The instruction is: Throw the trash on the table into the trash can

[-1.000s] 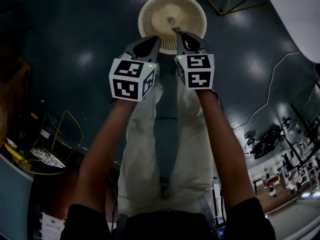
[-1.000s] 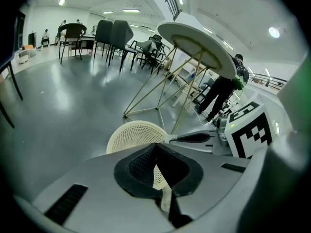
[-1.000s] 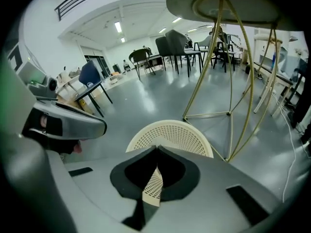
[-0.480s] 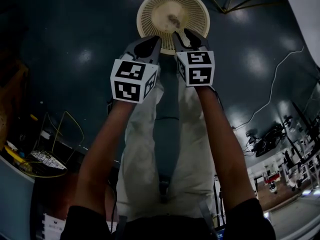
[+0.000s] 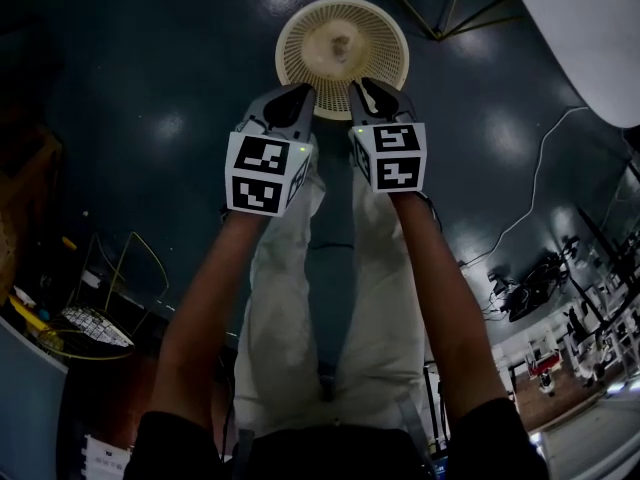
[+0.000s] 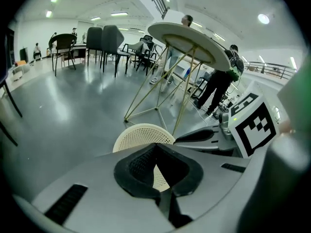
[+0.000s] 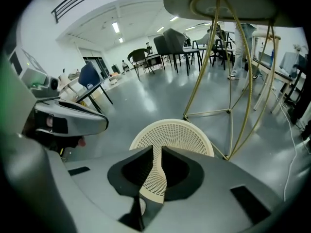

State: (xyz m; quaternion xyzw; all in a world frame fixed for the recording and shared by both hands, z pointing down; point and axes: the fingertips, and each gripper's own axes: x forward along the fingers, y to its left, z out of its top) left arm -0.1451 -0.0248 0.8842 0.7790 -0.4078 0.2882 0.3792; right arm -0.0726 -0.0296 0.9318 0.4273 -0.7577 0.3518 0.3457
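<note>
**Both tools over trash can, right one empty**

Head view: left tool (image 5: 303,90) and right tool (image 5: 366,84) sit side by side, angled down, tips over the near rim of the trash can (image 5: 300,38) on the floor. Small lump at the can's centre, too blurred to ID. Bench (image 5: 590,38) edge at top right.

Left gripper view: jaws meet tip to tip, gripping nothing. The can is just beyond them.

Right gripper view: jaws have just been opening. Slim gap, nothing in it, can mesh visible through it.
</note>
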